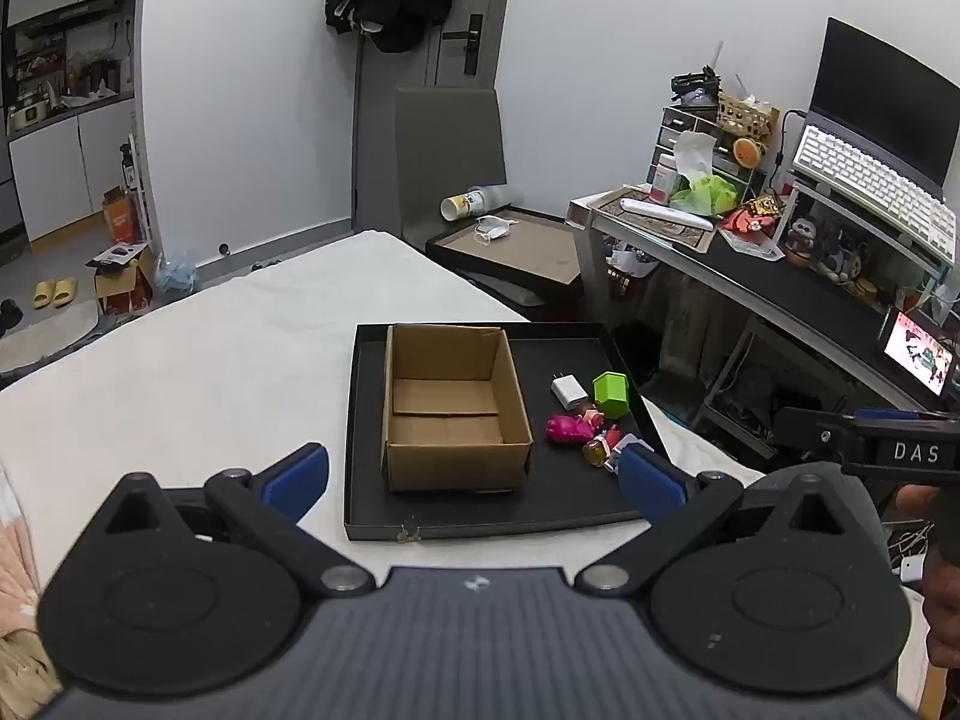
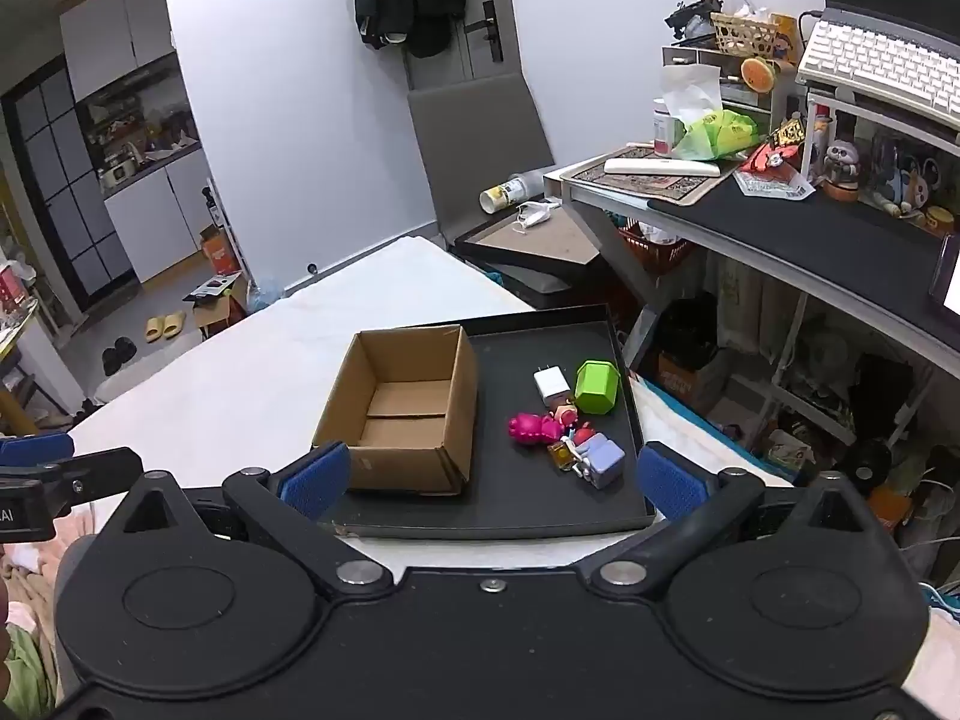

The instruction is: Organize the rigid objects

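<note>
So far nothing looks sorted. Nearest, the left gripper point(image 1: 474, 474) and right gripper point(image 2: 492, 474) both hang over the tray's near edge, jaws spread wide and empty. On the black tray point(image 2: 516, 516), the cardboard box point(image 2: 396, 414) sits empty at the left side. Beyond, toward the right edge, the figurines point(image 2: 540, 426), small cube point(image 2: 603, 459), charger point(image 2: 551, 385) and green block point(image 2: 595, 387) all wait, every one left to move.

Brown open-topped cardboard box point(image 2: 402, 414): one
Shallow black rectangular tray point(image 2: 540, 504): one
White plug-in charger cube point(image 2: 551, 385): one
Green plastic block point(image 2: 595, 387): one
Pink toy figure point(image 2: 531, 427): one
</note>
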`<state>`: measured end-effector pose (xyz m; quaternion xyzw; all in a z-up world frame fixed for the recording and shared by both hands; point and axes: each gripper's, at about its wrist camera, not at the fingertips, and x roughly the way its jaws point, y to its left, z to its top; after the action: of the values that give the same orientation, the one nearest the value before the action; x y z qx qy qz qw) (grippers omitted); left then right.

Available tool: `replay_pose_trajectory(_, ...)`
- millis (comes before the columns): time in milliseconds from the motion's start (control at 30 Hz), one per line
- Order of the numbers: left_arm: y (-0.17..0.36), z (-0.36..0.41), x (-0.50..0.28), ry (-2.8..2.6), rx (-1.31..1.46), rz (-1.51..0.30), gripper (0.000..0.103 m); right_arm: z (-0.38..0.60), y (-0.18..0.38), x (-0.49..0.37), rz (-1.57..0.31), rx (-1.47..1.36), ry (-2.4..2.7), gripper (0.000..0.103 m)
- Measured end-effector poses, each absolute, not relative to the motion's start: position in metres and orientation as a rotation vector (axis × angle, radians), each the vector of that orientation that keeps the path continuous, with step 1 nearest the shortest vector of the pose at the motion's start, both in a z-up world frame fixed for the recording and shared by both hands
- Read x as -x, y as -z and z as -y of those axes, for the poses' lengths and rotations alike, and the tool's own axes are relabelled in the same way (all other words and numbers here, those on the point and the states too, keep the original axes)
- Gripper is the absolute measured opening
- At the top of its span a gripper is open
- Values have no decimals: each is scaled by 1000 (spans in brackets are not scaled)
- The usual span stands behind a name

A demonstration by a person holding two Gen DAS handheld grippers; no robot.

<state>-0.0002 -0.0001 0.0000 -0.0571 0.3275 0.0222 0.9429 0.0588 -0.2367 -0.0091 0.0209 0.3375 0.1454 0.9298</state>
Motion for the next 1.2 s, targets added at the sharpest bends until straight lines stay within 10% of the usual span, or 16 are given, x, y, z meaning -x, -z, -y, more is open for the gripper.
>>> replay_pose_trajectory(1200, -2, 4, 9, -27, 126, -649, 102, 240, 4, -50, -674, -48, -303, 103)
